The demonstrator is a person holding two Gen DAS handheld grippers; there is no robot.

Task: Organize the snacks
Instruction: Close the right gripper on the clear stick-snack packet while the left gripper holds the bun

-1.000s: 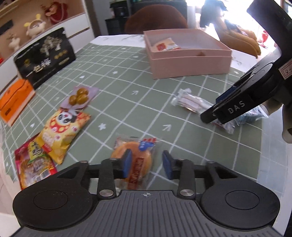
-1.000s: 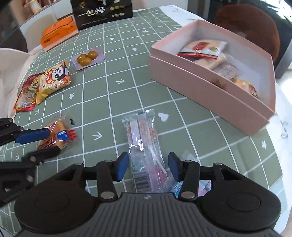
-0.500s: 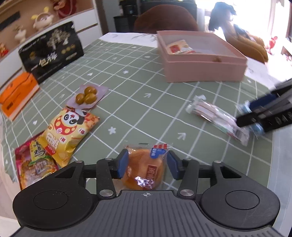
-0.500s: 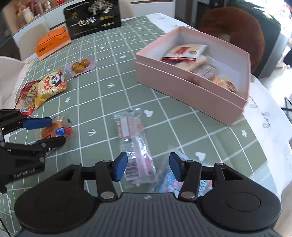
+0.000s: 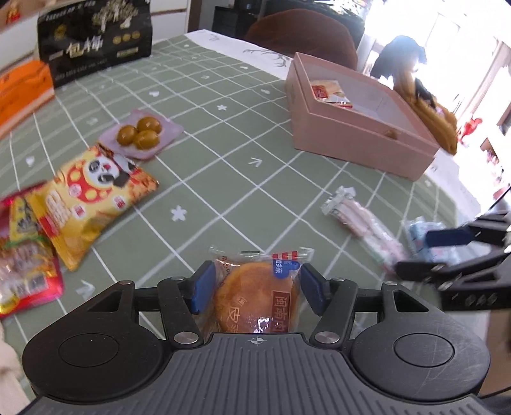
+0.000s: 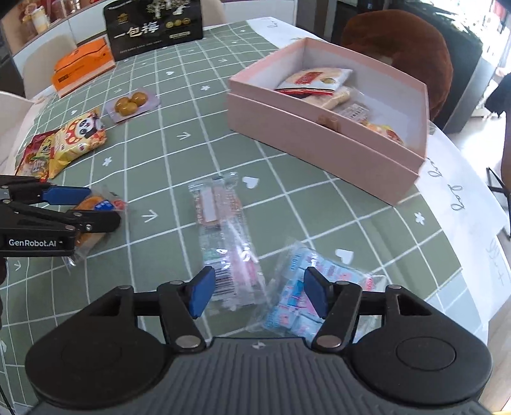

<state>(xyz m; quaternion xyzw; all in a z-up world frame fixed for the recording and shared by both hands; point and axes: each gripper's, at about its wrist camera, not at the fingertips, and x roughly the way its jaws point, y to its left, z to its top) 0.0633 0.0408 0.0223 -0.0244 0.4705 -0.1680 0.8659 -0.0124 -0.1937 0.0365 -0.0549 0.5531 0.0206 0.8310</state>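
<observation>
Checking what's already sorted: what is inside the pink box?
The pink box holds a red-and-white packet, beige wrapped snacks and an orange-red packet by its front wall. That wall hides the floor along it.

A table [image 6: 287, 178] under a green grid-patterned cloth is carrying a pink box [image 6: 319, 140] at upper right, a black bag [image 6: 153, 28] and an orange box [image 6: 83, 65] at upper left, and loose snack packets lying across the left and lower centre of the frame.
</observation>
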